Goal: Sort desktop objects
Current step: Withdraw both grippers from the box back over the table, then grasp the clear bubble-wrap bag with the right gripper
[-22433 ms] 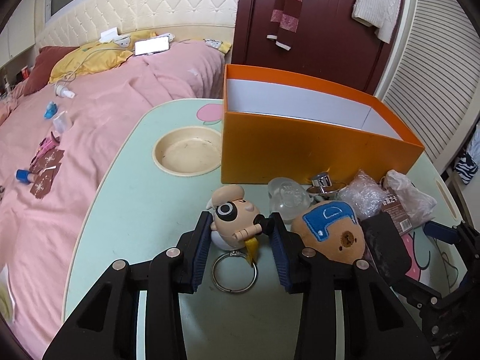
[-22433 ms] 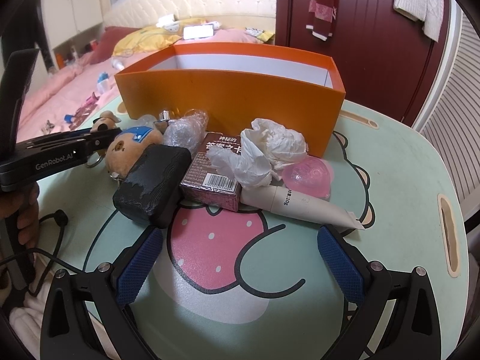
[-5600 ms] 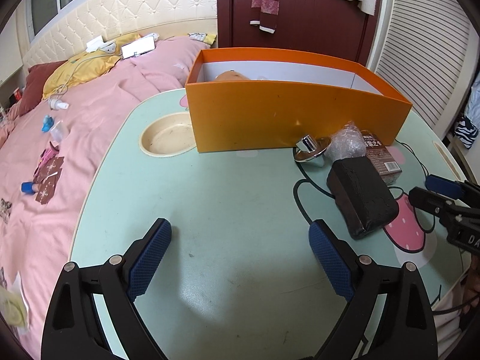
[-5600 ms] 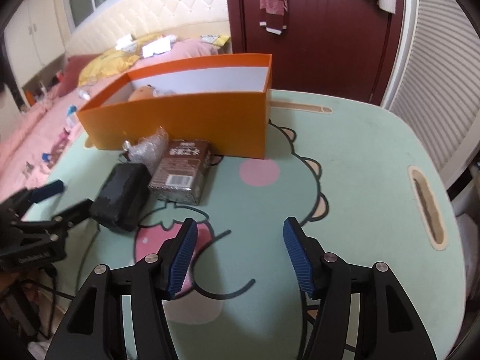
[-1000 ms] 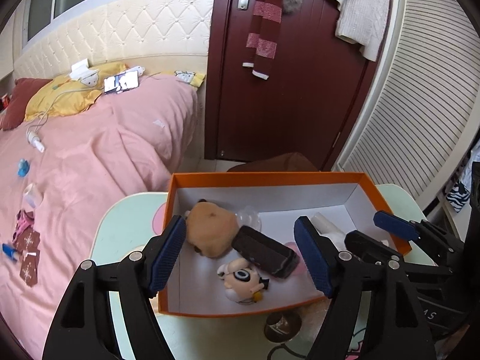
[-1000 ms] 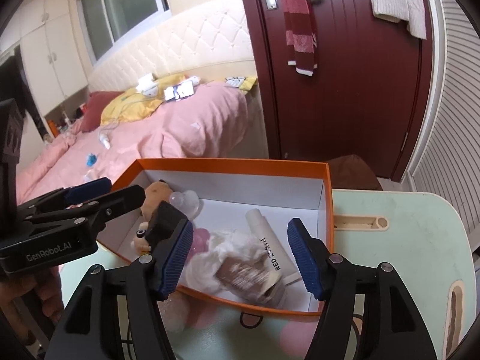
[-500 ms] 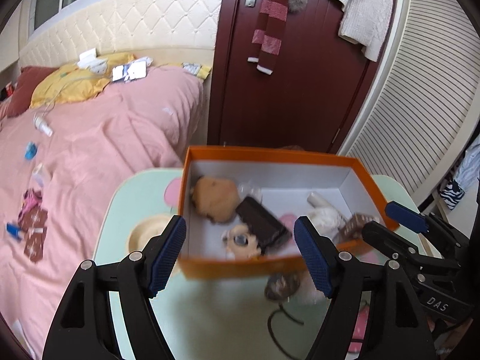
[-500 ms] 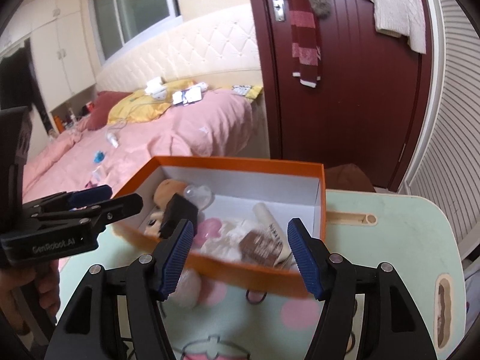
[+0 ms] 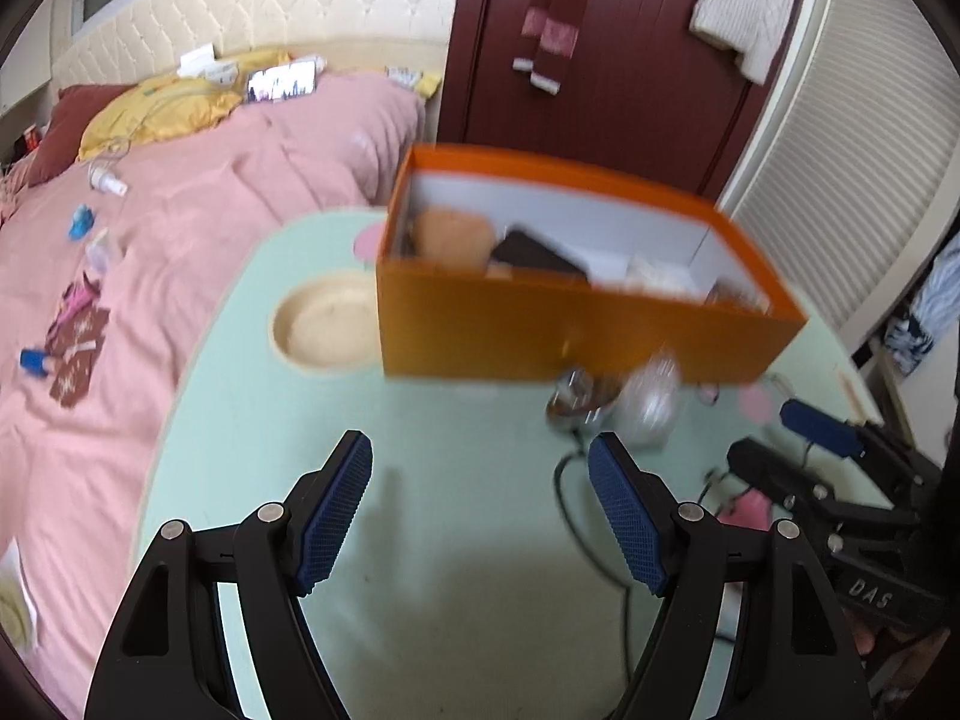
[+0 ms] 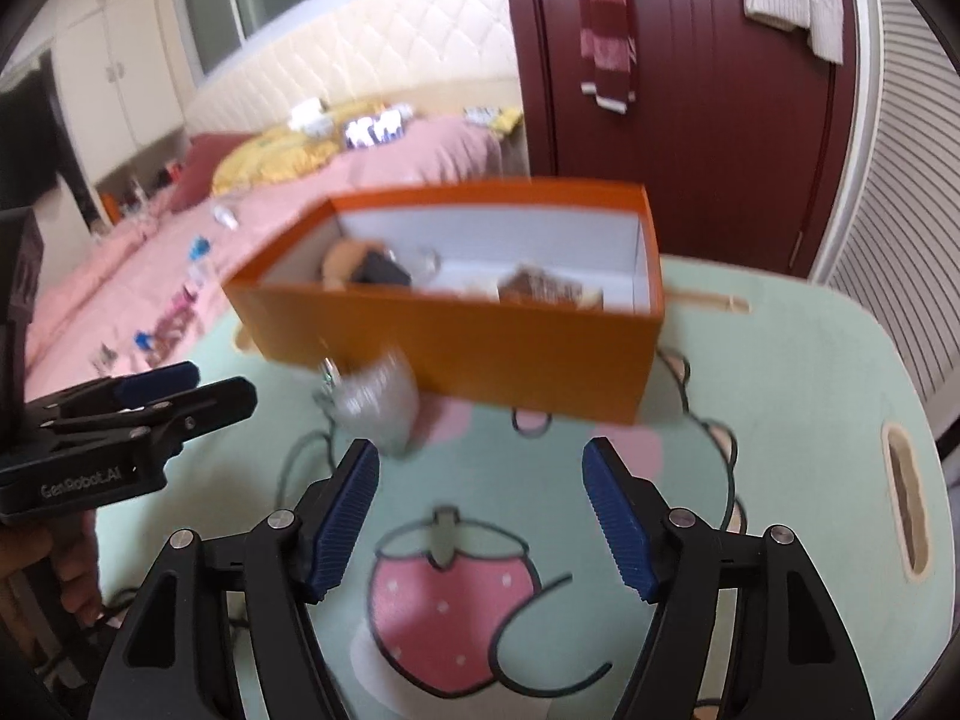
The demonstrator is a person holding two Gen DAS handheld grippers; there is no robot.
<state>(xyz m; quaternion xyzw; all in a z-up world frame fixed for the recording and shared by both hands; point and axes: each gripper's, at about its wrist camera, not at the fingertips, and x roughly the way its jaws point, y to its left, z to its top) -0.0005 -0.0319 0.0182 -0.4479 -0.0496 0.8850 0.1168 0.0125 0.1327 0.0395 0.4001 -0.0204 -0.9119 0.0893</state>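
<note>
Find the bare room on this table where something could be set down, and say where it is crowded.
Free: the green stretch between the round dish and the left tongs; the strawberry print over to the slot. Crowded: the orange box, and its front, by the crumpled plastic and metal piece.

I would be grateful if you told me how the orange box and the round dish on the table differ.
The orange box is rectangular with tall walls; the round dish is shallow and cream. The box holds several things, among them a brown plush toy; the dish looks empty. Both sit on the green table, side by side.
</note>
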